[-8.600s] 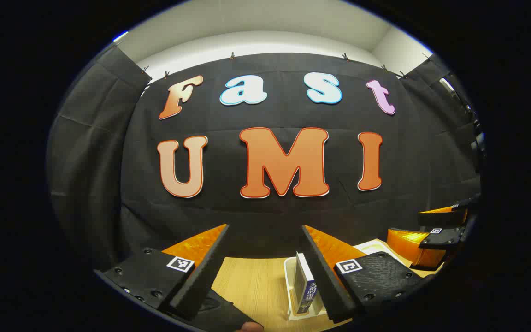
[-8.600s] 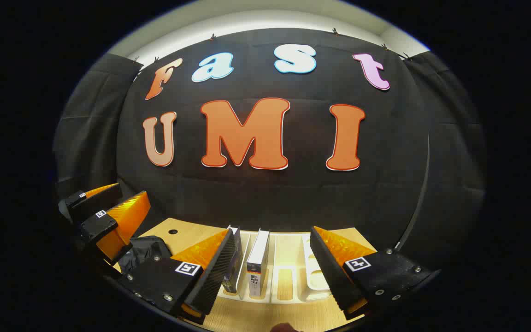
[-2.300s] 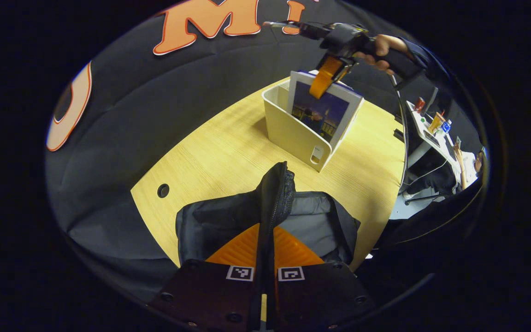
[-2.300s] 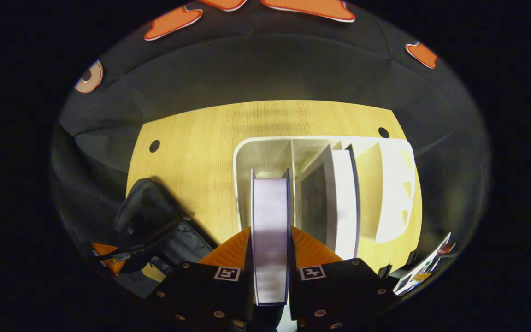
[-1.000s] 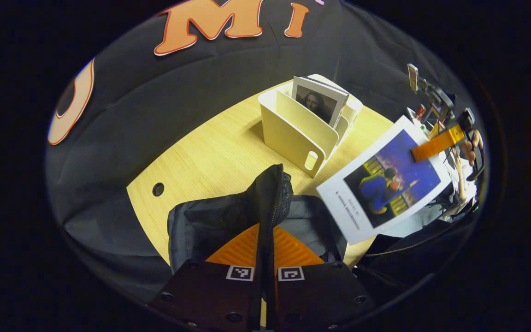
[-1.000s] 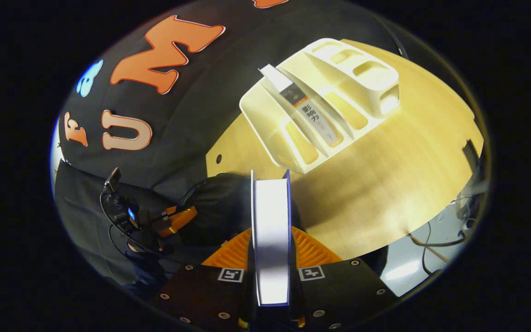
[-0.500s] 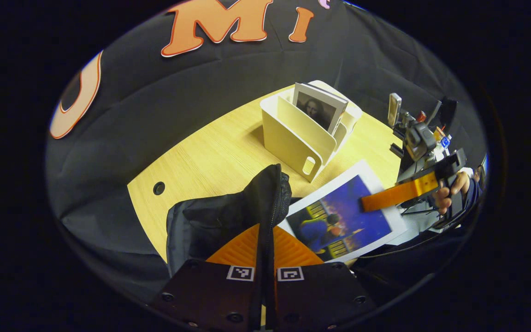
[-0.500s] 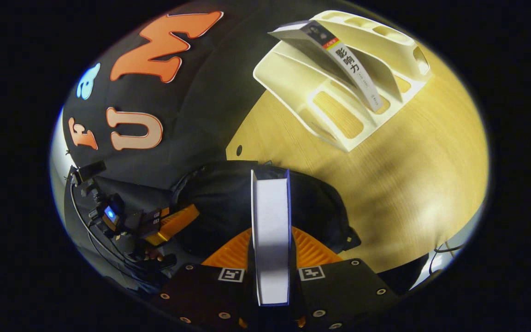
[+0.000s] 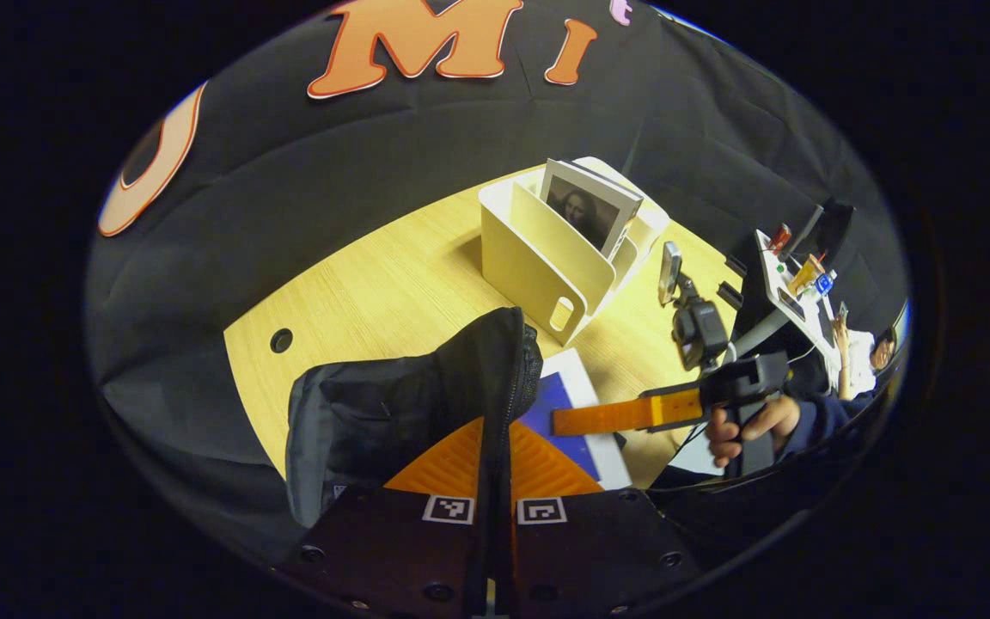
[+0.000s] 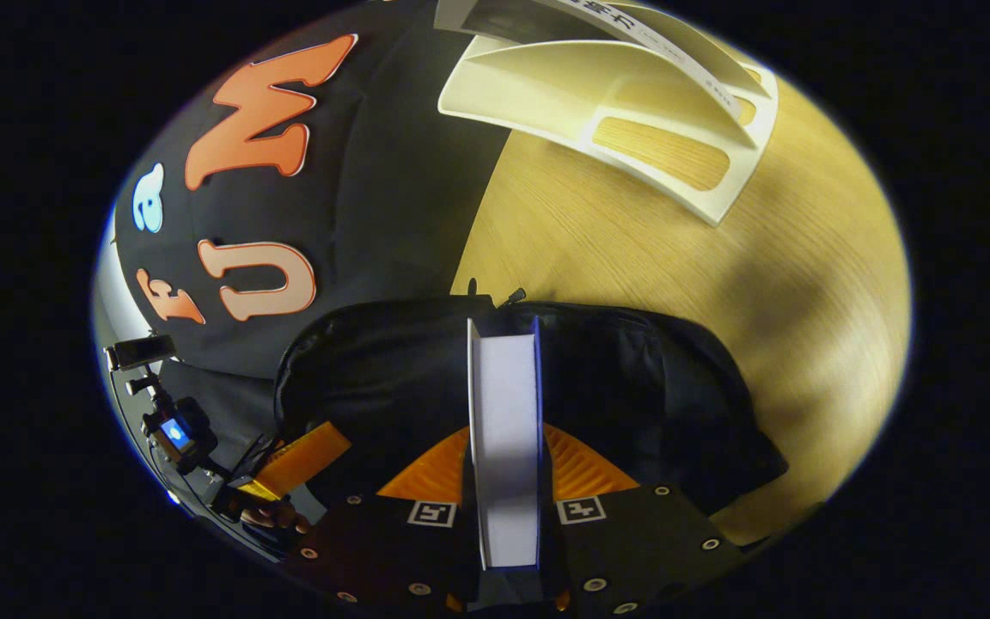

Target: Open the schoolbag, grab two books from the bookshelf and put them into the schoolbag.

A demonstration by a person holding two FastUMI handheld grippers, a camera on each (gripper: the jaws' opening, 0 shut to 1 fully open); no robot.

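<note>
Lowered since half a second ago: blue-covered book [image 9: 565, 404], now partly tucked behind the raised flap [image 9: 495, 378] of the schoolbag [image 9: 375, 421], where before its whole cover lay in the open.

Book: pinched across its thickness by the right gripper [image 10: 504, 481], both fingers pressing its covers; page edge [image 10: 504, 447] faces the camera. Long axis runs forward along the fingers, leading end pointing down into the dark bag mouth [image 10: 598, 378]. How deep it has gone cannot be told; the interior is black.

Schoolbag: black, lying on the wooden table [image 9: 375, 292]. Flap edge clamped between the closed fingers of the left gripper [image 9: 495, 481] and held upright, presumably to keep the mouth open for the book.

Bookshelf [image 9: 538, 266]: cream divider rack, well apart from the bag, holding a second book [image 9: 588, 211] leaning in a slot, yet to be fetched.

Hand [image 9: 740, 425]: grips the right gripper's handle at the table's edge.
</note>
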